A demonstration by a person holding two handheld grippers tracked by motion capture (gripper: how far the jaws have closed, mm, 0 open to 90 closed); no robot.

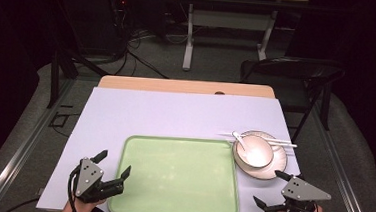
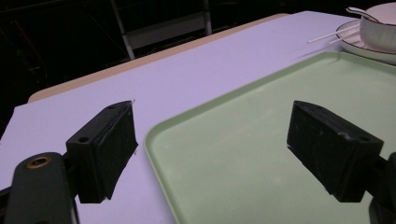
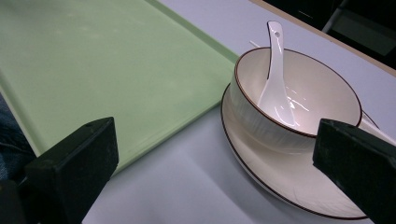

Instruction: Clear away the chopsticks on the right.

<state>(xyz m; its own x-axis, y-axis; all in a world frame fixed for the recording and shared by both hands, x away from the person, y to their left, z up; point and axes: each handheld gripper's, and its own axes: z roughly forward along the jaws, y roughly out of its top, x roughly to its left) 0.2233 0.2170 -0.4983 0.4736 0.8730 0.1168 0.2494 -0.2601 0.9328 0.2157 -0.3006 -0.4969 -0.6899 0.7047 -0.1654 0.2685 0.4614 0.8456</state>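
Observation:
A light green tray (image 1: 177,198) lies empty at the table's near middle, also in the left gripper view (image 2: 261,126) and the right gripper view (image 3: 93,60). Right of it a white bowl (image 1: 254,150) (image 3: 280,126) sits on a white plate (image 1: 274,169) (image 3: 289,179), with a white spoon (image 1: 239,138) (image 3: 275,79) inside and white chopsticks (image 1: 286,143) across the plate's far side. My left gripper (image 1: 115,165) (image 2: 210,149) stands open over the tray's near-left corner. My right gripper (image 1: 270,189) (image 3: 215,168) is open just in front of the plate, nothing between its jaws.
A pale lavender sheet (image 1: 175,112) covers the wooden table (image 1: 187,86). A dark folding chair (image 1: 298,73) stands beyond the table's far right corner, and a second table (image 1: 232,14) stands farther back. Cables (image 1: 135,42) run on the floor.

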